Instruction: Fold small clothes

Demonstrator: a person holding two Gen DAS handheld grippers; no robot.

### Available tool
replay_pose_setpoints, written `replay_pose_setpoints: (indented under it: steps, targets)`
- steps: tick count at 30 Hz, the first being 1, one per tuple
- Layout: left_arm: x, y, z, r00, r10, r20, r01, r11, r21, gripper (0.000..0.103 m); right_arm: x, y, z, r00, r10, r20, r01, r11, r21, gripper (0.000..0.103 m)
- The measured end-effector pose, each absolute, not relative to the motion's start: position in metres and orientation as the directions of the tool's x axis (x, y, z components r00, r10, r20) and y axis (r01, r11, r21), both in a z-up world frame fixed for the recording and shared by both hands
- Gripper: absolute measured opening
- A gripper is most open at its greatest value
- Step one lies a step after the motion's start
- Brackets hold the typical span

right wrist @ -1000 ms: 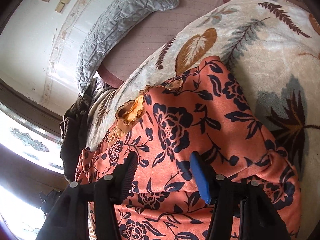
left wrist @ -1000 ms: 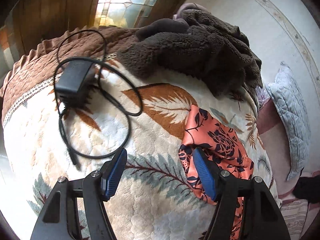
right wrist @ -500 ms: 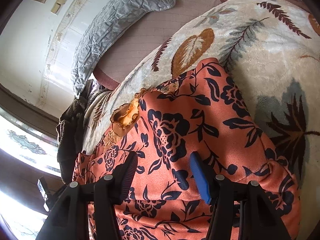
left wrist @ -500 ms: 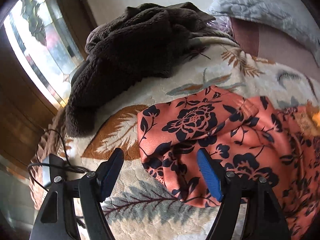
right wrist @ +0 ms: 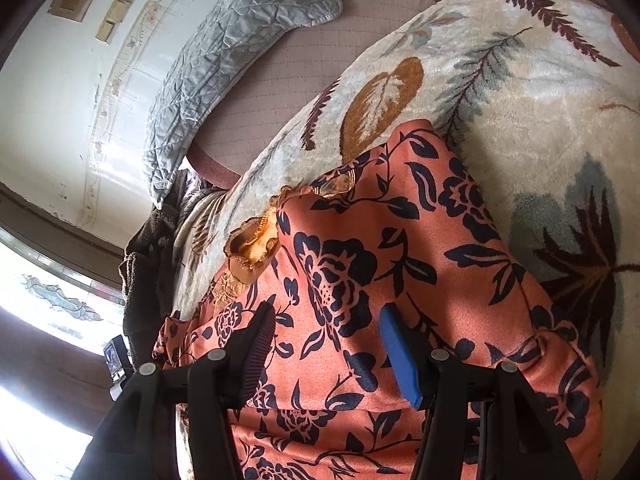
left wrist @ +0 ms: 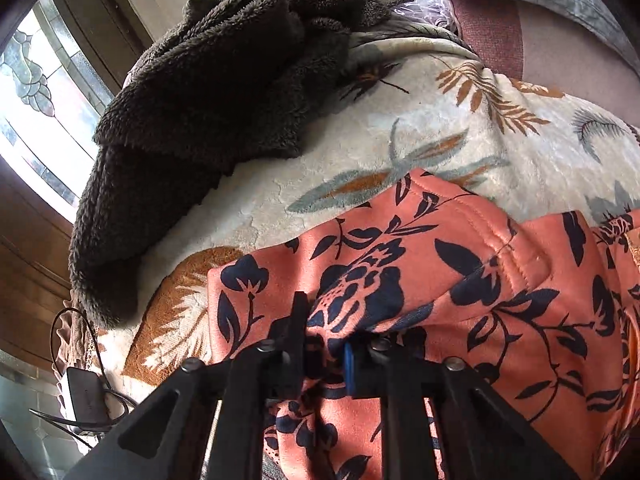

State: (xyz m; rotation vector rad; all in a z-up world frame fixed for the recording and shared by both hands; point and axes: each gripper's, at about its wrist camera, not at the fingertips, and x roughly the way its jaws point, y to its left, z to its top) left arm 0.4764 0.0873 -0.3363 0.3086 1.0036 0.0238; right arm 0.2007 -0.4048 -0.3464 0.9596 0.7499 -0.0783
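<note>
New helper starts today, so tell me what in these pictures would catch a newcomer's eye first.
First, the orange floral garment spread over the leaf-patterned blanket, filling the foreground of both views. Then the left gripper, pinched shut on a bunch of that cloth, while the right gripper stands open above it. Behind lies a dark brown fleece heap by the window.

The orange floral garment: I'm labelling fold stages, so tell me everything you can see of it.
The orange floral garment is soft, matte cloth printed with navy flowers, with a stitched hem and a gold frilled trim. It lies rumpled on the leaf-patterned blanket. The left gripper has just closed, pinching a fold; the right gripper hovers open above.
</note>
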Motion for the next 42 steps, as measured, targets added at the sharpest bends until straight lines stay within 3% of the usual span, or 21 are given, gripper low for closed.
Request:
replay_pose_setpoints:
  steps: [8, 15, 18, 21, 23, 24, 28, 37, 42]
  targets:
    - [0.431, 0.050, -0.226, 0.617, -0.139, -0.774, 0.248, 0.969, 0.023, 0.009, 0.195, -0.398, -0.333, 0.778, 0.268, -0.568, 0.323, 0.605, 0.728, 0.056]
    - [0.371, -0.060, -0.142, 0.582, -0.336, -0.741, 0.446, 0.893, -0.055, 0.009, 0.188, -0.389, -0.313, 0.819, 0.404, -0.408, 0.156, 0.526, 0.836, 0.058]
    - [0.345, -0.123, -0.128, 0.515, -0.457, -0.726, 0.540, 0.830, -0.139, 0.011, 0.177, -0.396, -0.304, 0.856, 0.382, -0.348, 0.124, 0.503, 0.856, 0.063]
    - [0.319, -0.183, -0.128, 0.417, -0.567, -0.711, 0.616, 0.751, -0.238, 0.023, 0.165, -0.415, -0.304, 0.888, 0.345, -0.303, 0.125, 0.453, 0.883, 0.065]
    - [0.303, -0.211, -0.130, 0.349, -0.602, -0.718, 0.659, 0.703, -0.269, 0.045, 0.157, -0.430, -0.306, 0.905, 0.319, -0.282, 0.134, 0.415, 0.900, 0.067]
    - [0.295, -0.217, -0.130, 0.348, -0.620, -0.703, 0.674, 0.687, -0.272, 0.046, 0.154, -0.437, -0.308, 0.911, 0.303, -0.280, 0.145, 0.400, 0.905, 0.068]
    - [0.283, -0.199, -0.133, 0.415, -0.616, -0.669, 0.661, 0.710, -0.243, 0.063, 0.148, -0.460, -0.318, 0.903, 0.281, -0.325, 0.213, 0.364, 0.907, 0.069]
    - [0.319, -0.092, -0.226, 0.488, -0.406, -0.773, 0.375, 0.897, -0.234, 0.064, 0.150, -0.485, -0.346, 0.843, 0.268, -0.465, 0.367, 0.344, 0.864, 0.069]
    - [0.317, -0.052, -0.274, 0.511, -0.348, -0.786, 0.248, 0.935, -0.253, 0.064, 0.163, -0.486, -0.342, 0.858, 0.278, -0.431, 0.328, 0.348, 0.878, 0.069]
